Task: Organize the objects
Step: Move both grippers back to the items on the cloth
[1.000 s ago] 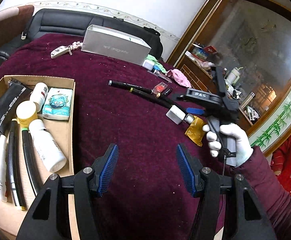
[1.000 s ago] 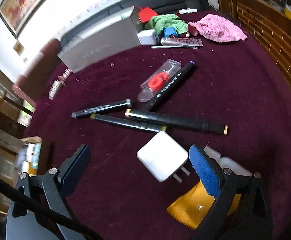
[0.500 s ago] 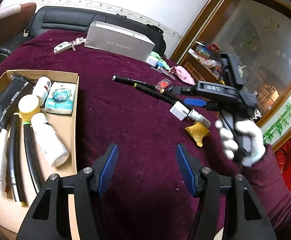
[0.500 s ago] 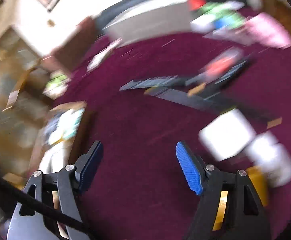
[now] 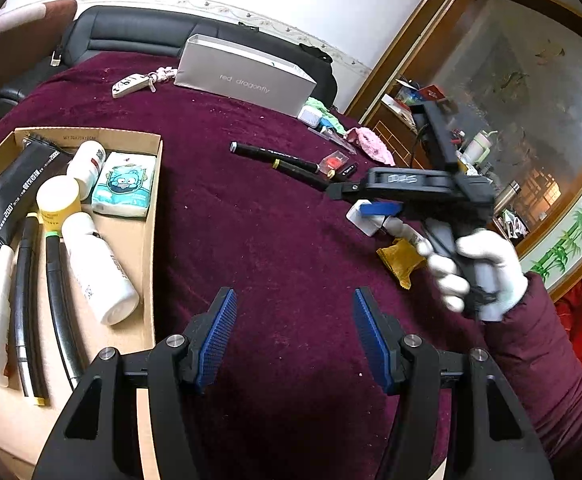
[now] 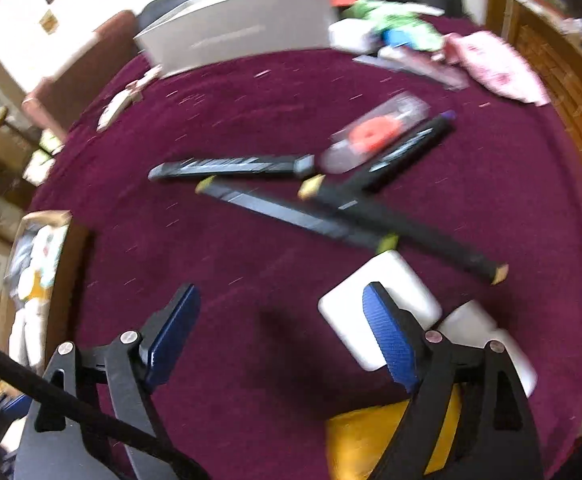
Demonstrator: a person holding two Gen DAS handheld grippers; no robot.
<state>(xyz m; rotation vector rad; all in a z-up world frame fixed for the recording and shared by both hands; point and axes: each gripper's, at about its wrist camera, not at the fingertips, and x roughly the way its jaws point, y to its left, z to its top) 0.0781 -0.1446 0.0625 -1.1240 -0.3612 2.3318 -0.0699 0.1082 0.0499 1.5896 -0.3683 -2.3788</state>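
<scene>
Maroon cloth [image 5: 275, 248] covered the table, and everything lay in relation to the cardboard tray [image 5: 149, 216] at its left edge. Inside the tray lay white bottles [image 5: 99, 268], a yellow-labelled jar [image 5: 57, 200], a tissue pack [image 5: 125, 186], a black pouch [image 5: 15, 190] and black tubes [image 5: 57, 312]. Just right of the tray the left gripper [image 5: 293, 336] hovered over bare cloth, its blue pads partly apart with nothing between them. Well to the right of the tray, a white-gloved hand [image 5: 479, 272] held the right gripper [image 6: 279, 332], whose jaws were opening over bare cloth; one pad [image 6: 389, 340] overlapped the white charger [image 6: 371, 312], not between the jaws. Beside the charger lay a white bottle [image 6: 487, 340], a yellow packet [image 6: 371, 436] and black markers [image 6: 291, 212]. Farther from the tray stood a grey box [image 5: 247, 76]
</scene>
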